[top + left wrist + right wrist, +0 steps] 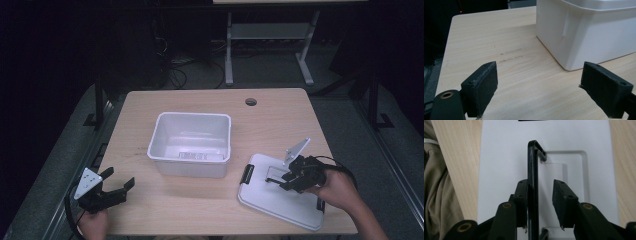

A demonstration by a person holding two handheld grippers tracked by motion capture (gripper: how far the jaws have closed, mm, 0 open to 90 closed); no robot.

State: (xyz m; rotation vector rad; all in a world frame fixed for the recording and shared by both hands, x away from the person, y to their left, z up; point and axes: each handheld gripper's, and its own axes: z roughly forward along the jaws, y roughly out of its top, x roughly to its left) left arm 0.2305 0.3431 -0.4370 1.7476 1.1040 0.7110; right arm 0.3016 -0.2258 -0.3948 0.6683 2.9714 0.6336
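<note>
Presently the table (150, 210) bears an empty white bin (191, 143), uncovered. Its lid (280, 197) lies flat beside it, not yet fitted. The right gripper (540, 195) straddles the raised black handle (533, 170), jaws not yet clenched. The left gripper (120, 190) hangs released, idle.

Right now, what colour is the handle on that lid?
Black. The handle stands up from the white lid, clearest in the right gripper view.
</note>
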